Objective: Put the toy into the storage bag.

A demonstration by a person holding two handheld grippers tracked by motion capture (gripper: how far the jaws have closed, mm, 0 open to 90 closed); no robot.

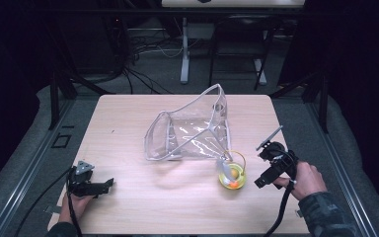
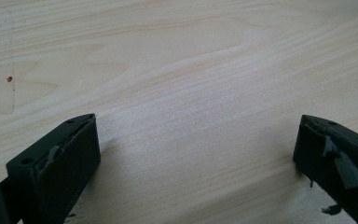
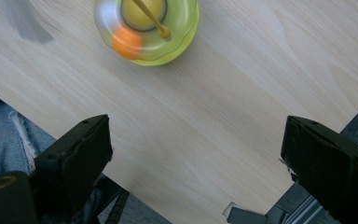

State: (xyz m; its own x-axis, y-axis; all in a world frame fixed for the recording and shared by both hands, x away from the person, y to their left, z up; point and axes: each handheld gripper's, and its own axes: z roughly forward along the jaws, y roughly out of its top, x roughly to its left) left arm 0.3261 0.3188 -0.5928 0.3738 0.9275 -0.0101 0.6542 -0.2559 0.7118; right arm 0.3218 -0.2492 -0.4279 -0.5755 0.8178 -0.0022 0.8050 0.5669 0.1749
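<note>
Fingers of both grippers, left (image 1: pixel 109 183) and right (image 1: pixel 260 181), are gaping empty; yellow-green translucent round toy (image 1: pixel 232 176) is resting at the clear plastic bag's (image 1: pixel 190 132) five o'clock, probably awaiting bagging.

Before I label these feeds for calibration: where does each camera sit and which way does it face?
High view: above the person's side, looking forward and down at the table, clear bag, both hands.
Left gripper view: on the left gripper, facing bare tabletop.
Right gripper view: on the right gripper, facing the yellow-green toy, shared with the high view.
</note>
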